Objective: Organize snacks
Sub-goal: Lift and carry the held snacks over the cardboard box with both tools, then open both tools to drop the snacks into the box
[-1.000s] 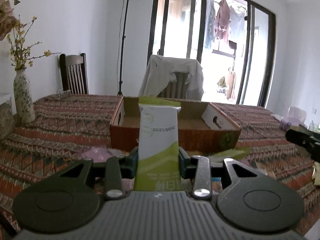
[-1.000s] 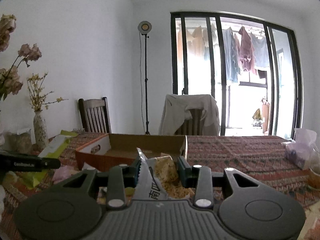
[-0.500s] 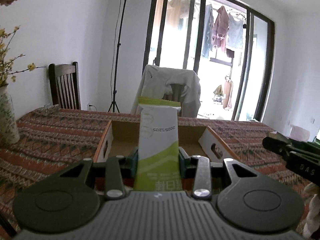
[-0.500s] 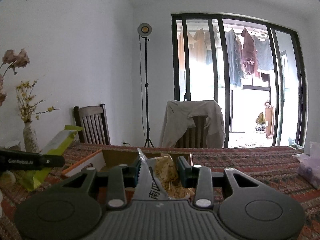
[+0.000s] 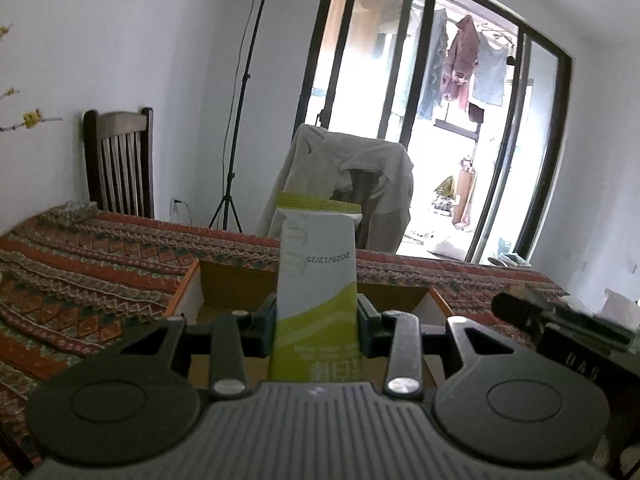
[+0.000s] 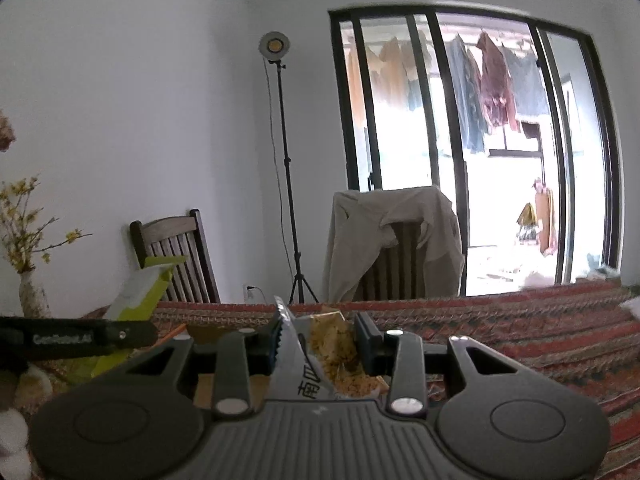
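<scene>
Two snacks: left tool (image 5: 316,320) grips one green-white pouch (image 5: 316,280), right tool (image 6: 318,340) one clear packet (image 6: 324,348).

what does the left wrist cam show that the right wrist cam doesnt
Only the left wrist view shows the printed date on the white and green snack pouch gripped by the left gripper, and the inside of the cardboard box just beyond it.

Only the right wrist view shows the silver snack bag held in the right gripper, and the flower vase.

Both show the patterned tablecloth, the wooden chair, the jacket-draped chair, the light stand, and the other gripper at the frame edge.
</scene>
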Demonstrator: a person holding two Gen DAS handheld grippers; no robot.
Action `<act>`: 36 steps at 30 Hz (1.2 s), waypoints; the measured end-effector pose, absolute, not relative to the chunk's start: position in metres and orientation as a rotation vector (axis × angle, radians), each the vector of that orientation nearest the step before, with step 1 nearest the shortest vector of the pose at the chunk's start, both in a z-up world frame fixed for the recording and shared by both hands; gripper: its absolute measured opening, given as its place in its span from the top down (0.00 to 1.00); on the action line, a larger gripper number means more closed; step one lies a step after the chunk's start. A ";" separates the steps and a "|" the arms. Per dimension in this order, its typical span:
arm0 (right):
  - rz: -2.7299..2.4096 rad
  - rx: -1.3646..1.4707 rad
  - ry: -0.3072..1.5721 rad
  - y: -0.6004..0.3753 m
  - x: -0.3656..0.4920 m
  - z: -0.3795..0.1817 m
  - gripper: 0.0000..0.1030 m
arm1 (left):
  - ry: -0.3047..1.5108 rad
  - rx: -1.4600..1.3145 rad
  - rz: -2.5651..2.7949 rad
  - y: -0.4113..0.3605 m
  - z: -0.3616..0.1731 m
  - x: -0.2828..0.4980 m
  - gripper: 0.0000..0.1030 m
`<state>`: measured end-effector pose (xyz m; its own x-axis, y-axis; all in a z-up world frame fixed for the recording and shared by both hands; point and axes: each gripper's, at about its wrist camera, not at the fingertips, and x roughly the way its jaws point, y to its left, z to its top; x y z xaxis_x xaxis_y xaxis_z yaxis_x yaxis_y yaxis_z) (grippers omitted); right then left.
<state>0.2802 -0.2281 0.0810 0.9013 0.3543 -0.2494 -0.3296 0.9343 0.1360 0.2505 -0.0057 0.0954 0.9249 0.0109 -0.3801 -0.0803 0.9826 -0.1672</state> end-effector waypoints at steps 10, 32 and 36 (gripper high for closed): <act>0.355 0.098 0.366 -0.223 0.311 0.043 0.65 | 0.453 -0.194 0.101 0.014 0.064 0.292 0.62; 0.373 0.075 0.399 -0.220 0.309 0.032 0.00 | 0.434 -0.217 0.124 0.017 0.051 0.281 0.00; 0.367 0.076 0.384 -0.223 0.305 0.035 0.00 | 0.382 -0.232 0.120 0.015 0.059 0.273 0.00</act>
<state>0.3051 -0.2225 0.0350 0.8625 0.3637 -0.3519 -0.3353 0.9315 0.1412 0.2733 0.0152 0.0590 0.9210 0.0726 -0.3827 -0.1597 0.9665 -0.2008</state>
